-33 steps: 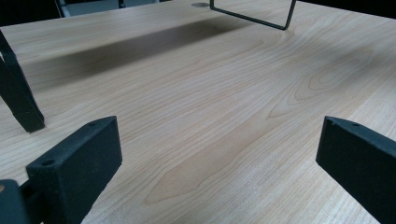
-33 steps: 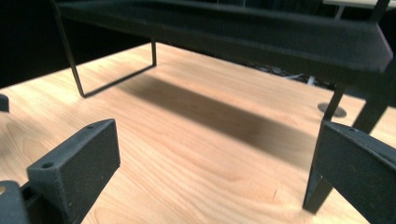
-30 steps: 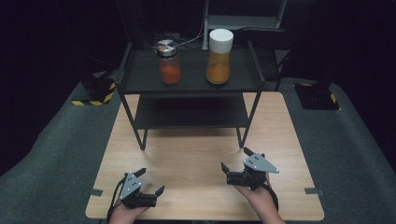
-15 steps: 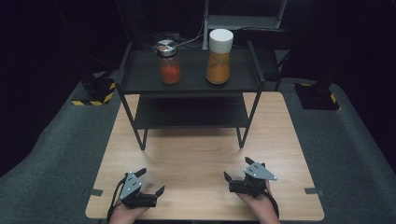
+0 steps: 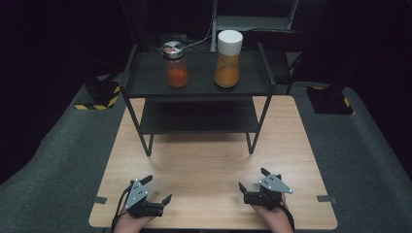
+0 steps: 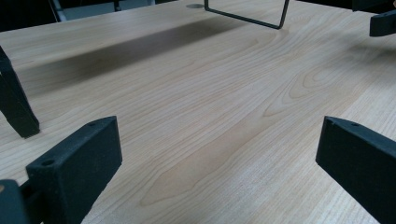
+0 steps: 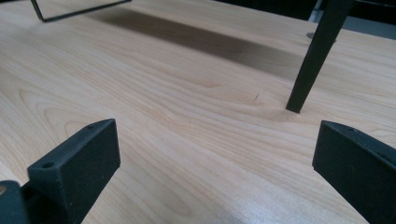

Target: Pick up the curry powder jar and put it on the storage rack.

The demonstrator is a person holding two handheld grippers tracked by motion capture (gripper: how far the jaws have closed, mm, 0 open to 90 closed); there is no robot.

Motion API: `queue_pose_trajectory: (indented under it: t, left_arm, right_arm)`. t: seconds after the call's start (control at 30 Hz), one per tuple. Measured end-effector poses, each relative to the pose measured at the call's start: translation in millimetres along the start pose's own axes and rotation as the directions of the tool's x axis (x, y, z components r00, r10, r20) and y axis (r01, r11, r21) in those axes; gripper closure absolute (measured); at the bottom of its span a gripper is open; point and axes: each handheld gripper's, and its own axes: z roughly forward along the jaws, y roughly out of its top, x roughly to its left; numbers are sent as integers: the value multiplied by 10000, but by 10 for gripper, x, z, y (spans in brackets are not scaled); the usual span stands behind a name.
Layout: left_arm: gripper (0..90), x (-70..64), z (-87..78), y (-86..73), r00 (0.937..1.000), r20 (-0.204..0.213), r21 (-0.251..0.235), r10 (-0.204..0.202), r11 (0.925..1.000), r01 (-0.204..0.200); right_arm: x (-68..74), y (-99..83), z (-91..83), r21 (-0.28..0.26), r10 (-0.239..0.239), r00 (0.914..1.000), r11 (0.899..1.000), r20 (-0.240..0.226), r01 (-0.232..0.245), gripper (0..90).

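Both hands rest low at the near edge of the light wooden worktop (image 5: 214, 160), each holding a tool with nothing between its jaws. The left tool (image 5: 156, 190) sits near the near left corner, its jaws spread wide apart over bare wood; the right tool (image 5: 252, 180) sits toward the near right, its jaws likewise wide apart and angled inward. Well beyond them, at the far half of the worktop, stands a black two-tier metal rack (image 5: 199, 85). On its top shelf are two jars, apart from each other: a glass jar with a metal lid (image 5: 175, 64) holding red-orange contents on the left, and a taller jar with a white cap (image 5: 228, 59) holding orange-yellow contents on the right. The lower shelf looks bare. In the right gripper view, one rack leg (image 7: 314, 60) stands on the wood ahead of the open jaws.
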Motion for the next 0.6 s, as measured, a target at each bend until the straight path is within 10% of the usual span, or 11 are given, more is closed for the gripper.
queue_pose_trajectory:
  t: [0.6]
  left_arm:
    - [5, -25, 2, 29, 9996, 204, 195, 217, 9996, -221]
  right_arm:
    - [87, 38, -27, 367, -449, 9987, 9984, 247, 440, 3]
